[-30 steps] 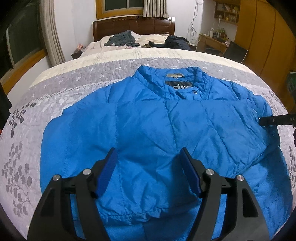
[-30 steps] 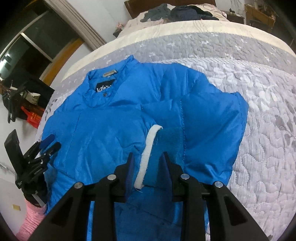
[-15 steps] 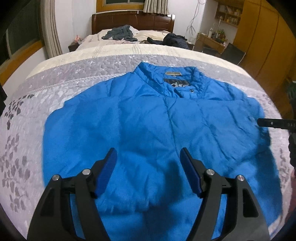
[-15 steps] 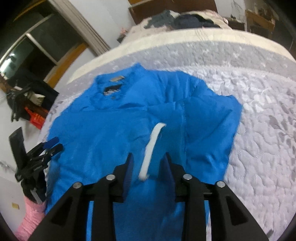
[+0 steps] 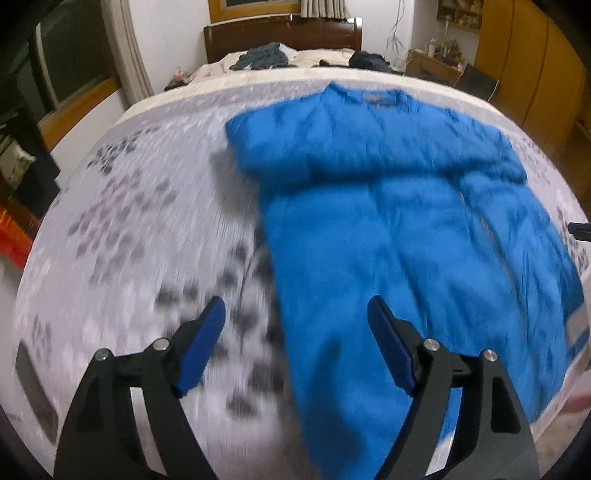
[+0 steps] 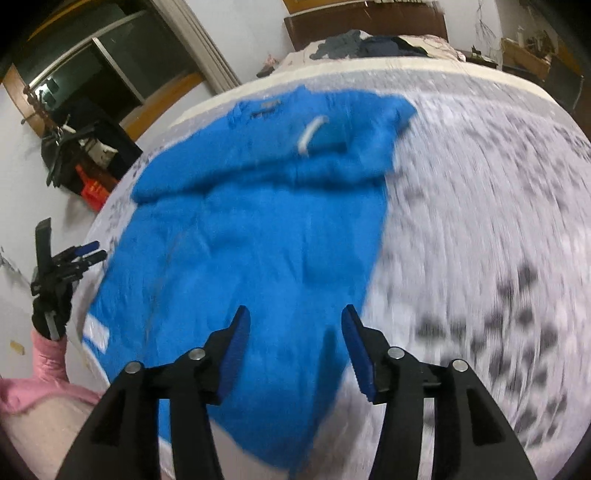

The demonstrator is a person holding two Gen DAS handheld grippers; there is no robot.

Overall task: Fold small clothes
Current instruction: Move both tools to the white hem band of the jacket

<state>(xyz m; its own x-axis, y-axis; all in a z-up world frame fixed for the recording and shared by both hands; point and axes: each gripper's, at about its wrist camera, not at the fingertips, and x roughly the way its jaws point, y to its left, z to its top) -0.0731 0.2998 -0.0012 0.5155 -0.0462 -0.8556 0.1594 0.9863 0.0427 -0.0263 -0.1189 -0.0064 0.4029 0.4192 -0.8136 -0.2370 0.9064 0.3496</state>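
A blue puffer jacket [image 5: 399,236] lies flat on the grey patterned bedspread [image 5: 140,229], collar toward the headboard. Both sleeves are folded across the chest, and one white cuff [image 6: 312,134] shows near the collar. My left gripper [image 5: 295,310] hovers open and holds nothing, straddling the jacket's left edge near the hem. Over the jacket's [image 6: 258,251] right hem edge, my right gripper [image 6: 295,317] is also open with nothing in it. The left gripper [image 6: 90,251] shows at the far left of the right wrist view, held by a hand in a pink sleeve [image 6: 48,354]. Both views are motion-blurred.
Dark clothes [image 5: 262,59] are piled by the wooden headboard [image 5: 280,35] at the far end of the bed. A wooden wardrobe [image 5: 528,74] and a desk [image 5: 432,64] stand to the right. A red crate [image 6: 92,184] and dark stand sit left of the bed.
My right gripper opened and let go of the white-cuffed sleeve, which now lies across the chest. Both grippers drew back toward the hem; the left one shifted to the jacket's left edge.
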